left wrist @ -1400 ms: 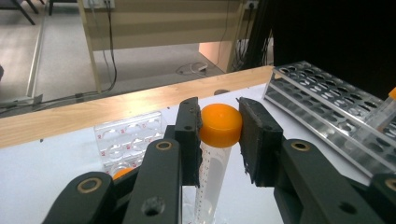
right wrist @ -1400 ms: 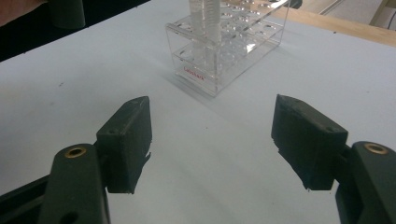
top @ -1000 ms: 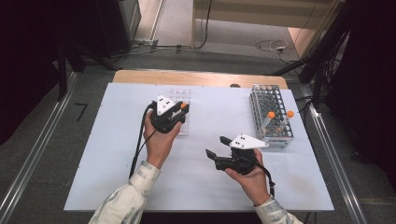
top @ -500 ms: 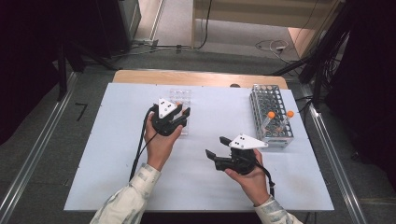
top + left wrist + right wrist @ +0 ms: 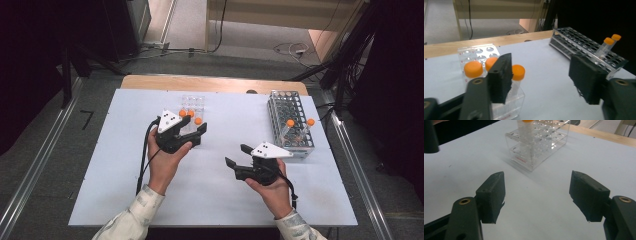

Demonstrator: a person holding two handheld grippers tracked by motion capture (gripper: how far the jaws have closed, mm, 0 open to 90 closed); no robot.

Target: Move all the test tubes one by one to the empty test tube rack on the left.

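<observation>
A clear plastic rack (image 5: 194,104) stands at the back middle of the white table and holds three orange-capped tubes (image 5: 198,121). My left gripper (image 5: 196,130) is open just in front of that rack, nothing between its jaws. In the left gripper view the tubes (image 5: 518,72) stand in the clear rack (image 5: 477,53) behind the left jaw, and the left gripper (image 5: 544,77) is wide open. My right gripper (image 5: 236,156) hovers open over bare table, jaws pointing left. In its own view the right gripper (image 5: 537,195) faces the clear rack (image 5: 541,143) and a tube (image 5: 526,142).
A grey mesh rack (image 5: 285,107) stands at the back right with two orange-capped tubes (image 5: 290,124) leaning in it; it shows as the grey rack (image 5: 584,47) in the left gripper view. A wooden strip (image 5: 210,83) runs along the table's far edge.
The left gripper has drawn back a little from the clear rack toward the person. The right gripper has stayed where it was.
</observation>
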